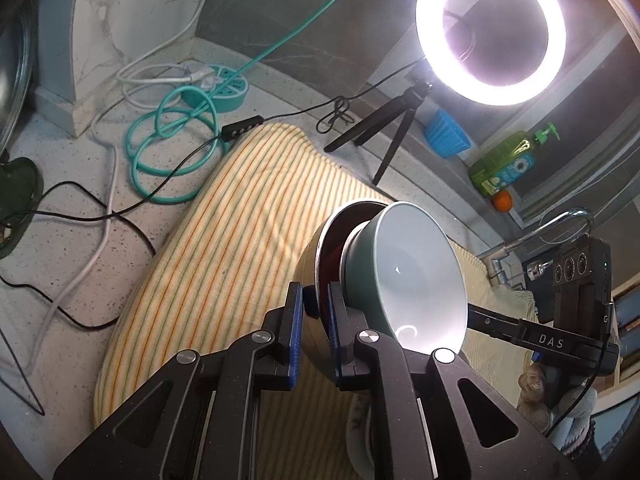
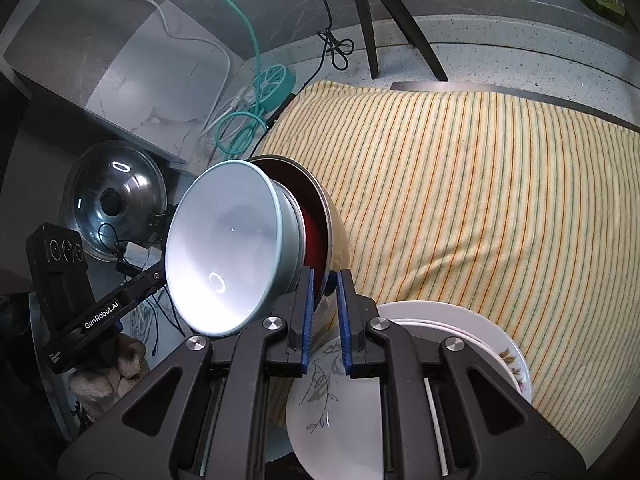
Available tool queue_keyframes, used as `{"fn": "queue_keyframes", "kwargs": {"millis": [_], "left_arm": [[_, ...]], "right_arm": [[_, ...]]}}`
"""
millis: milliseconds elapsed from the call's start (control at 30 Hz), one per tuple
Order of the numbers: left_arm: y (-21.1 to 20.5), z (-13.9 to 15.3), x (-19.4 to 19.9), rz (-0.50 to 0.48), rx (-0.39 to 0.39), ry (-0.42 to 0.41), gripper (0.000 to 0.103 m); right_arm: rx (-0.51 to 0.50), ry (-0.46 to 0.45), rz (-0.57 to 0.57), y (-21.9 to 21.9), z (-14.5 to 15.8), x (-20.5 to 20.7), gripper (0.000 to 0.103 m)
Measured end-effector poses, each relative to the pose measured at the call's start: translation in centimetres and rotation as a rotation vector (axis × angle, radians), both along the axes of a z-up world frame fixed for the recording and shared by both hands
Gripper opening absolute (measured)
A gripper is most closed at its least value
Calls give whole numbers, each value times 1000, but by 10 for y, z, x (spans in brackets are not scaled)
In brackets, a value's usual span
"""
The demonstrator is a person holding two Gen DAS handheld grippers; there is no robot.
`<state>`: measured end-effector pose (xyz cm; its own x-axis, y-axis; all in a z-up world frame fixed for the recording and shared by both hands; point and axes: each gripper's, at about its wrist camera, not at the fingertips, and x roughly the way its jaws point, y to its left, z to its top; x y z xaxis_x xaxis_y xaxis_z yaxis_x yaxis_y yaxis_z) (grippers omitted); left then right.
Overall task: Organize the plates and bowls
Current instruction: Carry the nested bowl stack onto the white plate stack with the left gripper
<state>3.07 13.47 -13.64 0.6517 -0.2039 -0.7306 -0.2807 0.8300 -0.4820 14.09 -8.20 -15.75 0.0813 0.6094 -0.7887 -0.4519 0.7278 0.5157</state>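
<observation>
Speckled countertop [image 1: 72, 184] under striped yellow cloth [image 1: 224, 224]. Teal bowl [image 1: 416, 276] nested in gold bowl [image 1: 310, 256], both tipped on edge above cloth. Left gripper [image 1: 314, 320] pinches gold bowl rim, narrow gap. Right gripper [image 2: 325, 312] likewise clamps same rim. White floral plates [image 2: 472, 328] stacked beneath. Ring light [image 1: 490, 32], pot lid [image 2: 116, 204] nearby.

You work over a speckled stone counter [image 1: 60, 240] with grey marbled walls [image 1: 280, 20] behind it. A lit ring light [image 1: 490, 32] glares at one o'clock on its black tripod [image 1: 372, 128]. A striped yellow cloth [image 2: 480, 200] covers the centre. Cables and a teal power strip [image 1: 224, 92] lie at eleven o'clock.
</observation>
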Motion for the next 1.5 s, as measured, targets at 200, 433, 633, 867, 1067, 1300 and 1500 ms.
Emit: {"fn": "queue_keyframes", "kwargs": {"millis": [200, 433, 633, 867, 1067, 1300, 1500], "left_arm": [[-19, 19, -11, -4, 4, -45, 10], [-50, 31, -21, -33, -2, -68, 10], [-79, 28, -30, -62, -9, -57, 10], [-104, 19, -41, -80, -16, -28, 10], [-117, 5, -49, -80, -31, 6, 10], [-127, -4, -53, -79, -34, 26, 10], [-130, -9, -53, -73, -35, 40, 10]], "right_arm": [[22, -33, -1, -22, 25, -12, 12], [23, -51, -15, -59, 40, -29, 12], [13, -41, -31, -91, 38, -44, 12], [0, -21, -39, -120, 29, -57, 12], [-14, 5, -43, -134, 14, -65, 12], [-28, 9, -41, -144, 6, -71, 12], [-29, 15, -42, -147, 2, -72, 12]]}}
